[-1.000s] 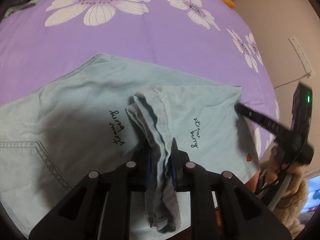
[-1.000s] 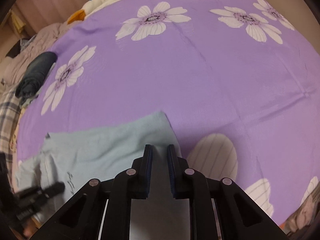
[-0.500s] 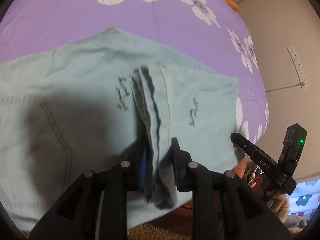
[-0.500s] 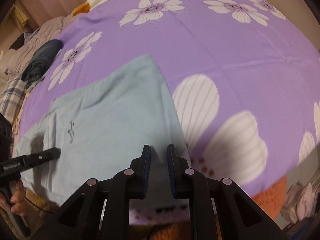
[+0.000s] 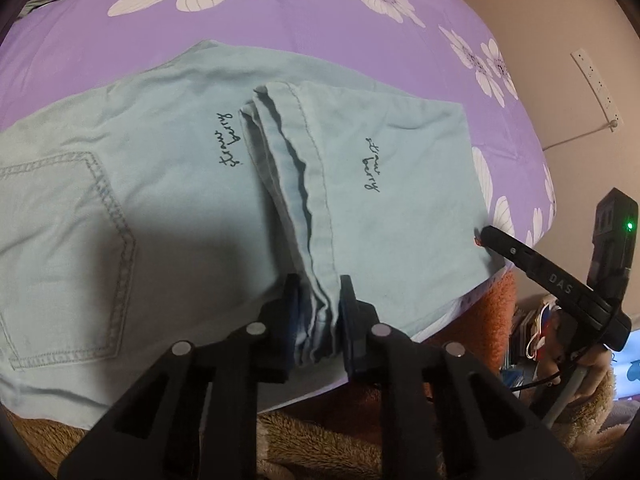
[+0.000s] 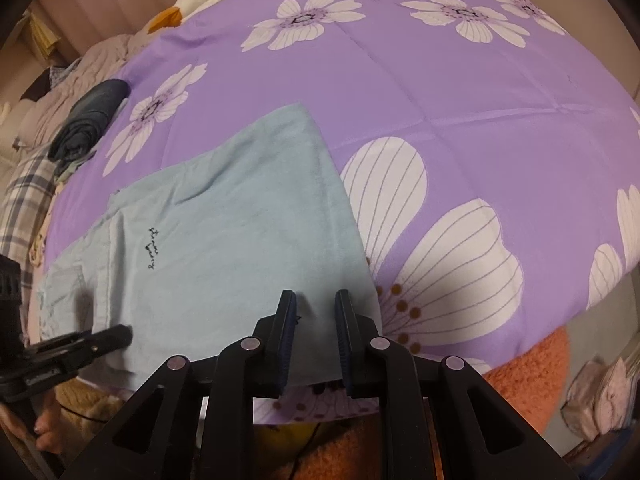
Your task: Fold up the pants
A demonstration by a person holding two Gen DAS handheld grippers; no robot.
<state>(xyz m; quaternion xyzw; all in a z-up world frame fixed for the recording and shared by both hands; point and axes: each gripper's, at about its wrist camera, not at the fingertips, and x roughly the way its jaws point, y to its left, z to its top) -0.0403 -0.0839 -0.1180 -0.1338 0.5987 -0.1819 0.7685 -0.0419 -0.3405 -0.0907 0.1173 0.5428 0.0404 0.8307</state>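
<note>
Light blue pants [image 5: 160,184] lie on the purple flowered bedspread [image 5: 280,20], legs folded back over the seat, with "strawberry" lettering and a back pocket showing. My left gripper [image 5: 318,300] is shut on the bunched leg hems [image 5: 312,320] at the near bed edge. In the right wrist view the pants [image 6: 224,240] lie flat. My right gripper [image 6: 316,304] hovers over their near right corner with a narrow gap between the jaws and nothing gripped. The right gripper [image 5: 552,280] also shows at the fold's right edge in the left wrist view.
A rolled dark garment [image 6: 90,120] and plaid cloth [image 6: 24,200] lie at the bed's far left. An orange fuzzy blanket [image 6: 528,380] hangs below the bed edge. A wall with a power strip [image 5: 596,80] is to the right.
The left gripper has pulled the hems toward the near bed edge and the cloth has settled flatter. The right gripper has moved back in over the fold's near right corner.
</note>
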